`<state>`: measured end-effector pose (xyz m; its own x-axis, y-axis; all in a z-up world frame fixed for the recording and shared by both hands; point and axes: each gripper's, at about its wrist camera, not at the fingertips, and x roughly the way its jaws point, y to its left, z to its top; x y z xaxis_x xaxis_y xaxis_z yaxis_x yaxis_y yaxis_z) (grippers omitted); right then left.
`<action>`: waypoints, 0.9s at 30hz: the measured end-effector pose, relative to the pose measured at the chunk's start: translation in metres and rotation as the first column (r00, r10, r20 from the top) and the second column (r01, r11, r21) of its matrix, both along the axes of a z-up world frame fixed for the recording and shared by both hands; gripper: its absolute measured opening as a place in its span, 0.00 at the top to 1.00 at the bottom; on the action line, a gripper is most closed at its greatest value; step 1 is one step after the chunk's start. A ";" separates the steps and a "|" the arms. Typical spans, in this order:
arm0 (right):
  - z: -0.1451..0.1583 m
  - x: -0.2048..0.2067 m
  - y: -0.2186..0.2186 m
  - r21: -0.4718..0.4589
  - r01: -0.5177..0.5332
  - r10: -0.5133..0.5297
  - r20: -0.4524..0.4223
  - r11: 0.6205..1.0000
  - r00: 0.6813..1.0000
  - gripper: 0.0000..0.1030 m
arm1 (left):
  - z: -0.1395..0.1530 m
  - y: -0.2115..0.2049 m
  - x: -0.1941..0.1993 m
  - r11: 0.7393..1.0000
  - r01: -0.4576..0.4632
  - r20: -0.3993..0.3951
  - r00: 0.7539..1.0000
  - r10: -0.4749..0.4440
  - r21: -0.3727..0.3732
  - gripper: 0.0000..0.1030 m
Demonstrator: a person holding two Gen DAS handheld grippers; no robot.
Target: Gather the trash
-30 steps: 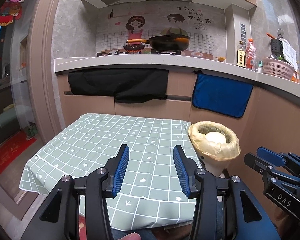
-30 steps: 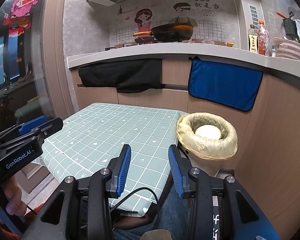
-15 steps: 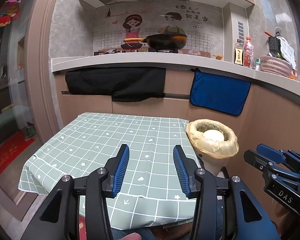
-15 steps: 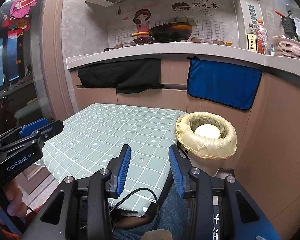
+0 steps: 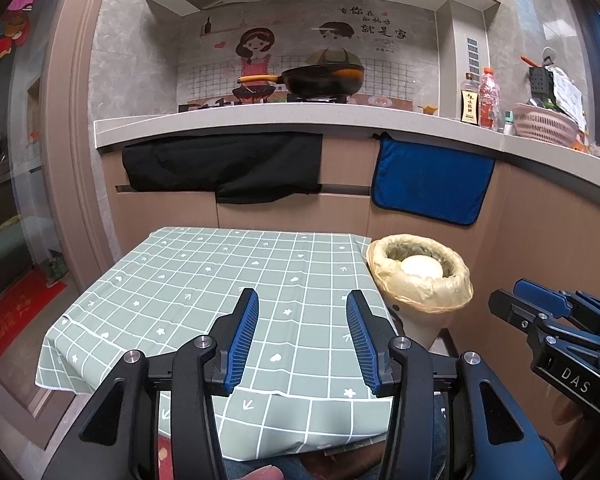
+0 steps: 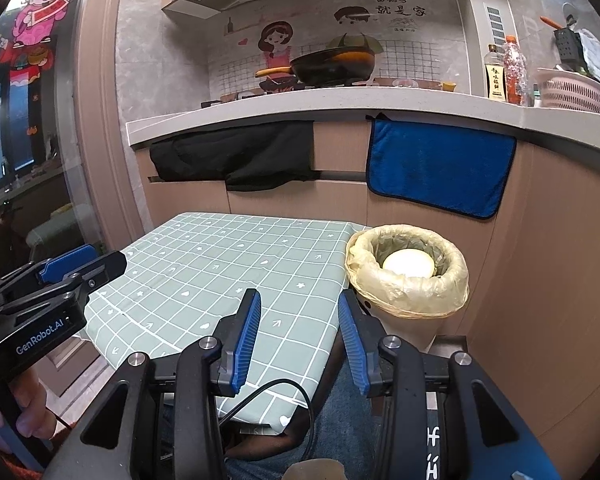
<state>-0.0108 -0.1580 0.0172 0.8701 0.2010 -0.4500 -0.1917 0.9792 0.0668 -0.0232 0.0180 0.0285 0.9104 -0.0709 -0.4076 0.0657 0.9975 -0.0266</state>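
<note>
A small bin (image 5: 420, 294) lined with a yellowish bag stands on the floor at the table's right corner, and a round white object (image 5: 421, 267) lies inside it; the bin (image 6: 408, 292) and the white object (image 6: 408, 263) also show in the right wrist view. My left gripper (image 5: 300, 296) hovers open over the near edge of the green checked tablecloth (image 5: 220, 280), with nothing between its fingers. My right gripper (image 6: 298, 296) is held over the table's near right corner, its jaws opening and empty. Each gripper also appears in the other view: right gripper (image 5: 508, 296), left gripper (image 6: 104, 258).
Behind the table runs a kitchen counter (image 5: 340, 120) with a wok (image 5: 320, 78), bottles (image 5: 470, 104) and a pink basket (image 5: 546, 124). A black cloth (image 5: 224, 168) and a blue towel (image 5: 432, 180) hang on the cabinet fronts. A cable (image 6: 268, 396) crosses a person's lap below.
</note>
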 end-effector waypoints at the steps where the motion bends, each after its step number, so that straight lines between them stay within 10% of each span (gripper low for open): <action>1: 0.000 0.000 0.000 0.001 0.000 0.000 -0.001 1.000 1.000 0.62 | 0.000 0.001 0.001 1.000 0.000 -0.002 1.000 0.000 0.002 0.54; 27: 0.001 0.001 -0.002 0.000 0.002 -0.002 -0.004 1.000 1.000 0.62 | -0.005 0.002 0.001 0.999 0.033 -0.008 0.999 -0.033 -0.002 0.54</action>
<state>-0.0094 -0.1595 0.0178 0.8689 0.1994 -0.4531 -0.1895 0.9796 0.0676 -0.0223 0.0198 0.0239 0.9045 -0.1014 -0.4143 0.0982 0.9947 -0.0291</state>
